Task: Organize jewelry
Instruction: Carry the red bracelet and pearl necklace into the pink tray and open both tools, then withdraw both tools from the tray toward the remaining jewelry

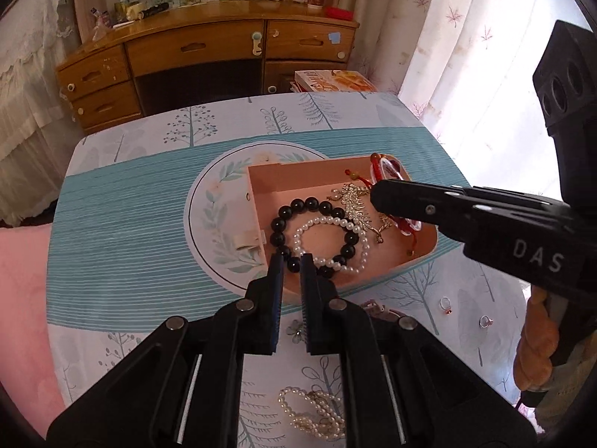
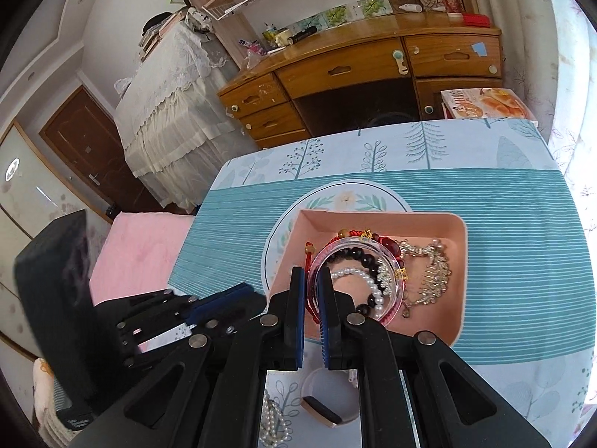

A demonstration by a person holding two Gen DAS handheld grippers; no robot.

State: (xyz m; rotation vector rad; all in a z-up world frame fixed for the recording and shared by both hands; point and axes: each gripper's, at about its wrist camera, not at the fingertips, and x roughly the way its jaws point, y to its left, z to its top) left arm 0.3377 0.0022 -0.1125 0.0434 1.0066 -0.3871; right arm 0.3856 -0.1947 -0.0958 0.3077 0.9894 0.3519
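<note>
A pink tray (image 1: 261,183) (image 2: 460,280) on the table holds a black bead bracelet (image 1: 317,205), a white pearl bracelet (image 1: 324,222), a gold rhinestone comb (image 1: 354,201) (image 2: 433,272) and red cord jewelry (image 2: 349,237). My left gripper (image 1: 291,263) is shut on the black bead bracelet at the tray's near rim. My right gripper (image 2: 310,280) (image 1: 377,194) is shut on the rim of a clear red bangle (image 2: 388,261) (image 1: 386,166) and holds it over the tray's right part.
A pearl necklace (image 1: 313,410) lies on the tablecloth near me, with a small clear flower piece (image 1: 296,330) and two rings (image 1: 446,304) (image 1: 485,322) to the right. A pink ring box (image 2: 321,399) sits below the right gripper. A wooden desk (image 1: 209,48) stands behind the table.
</note>
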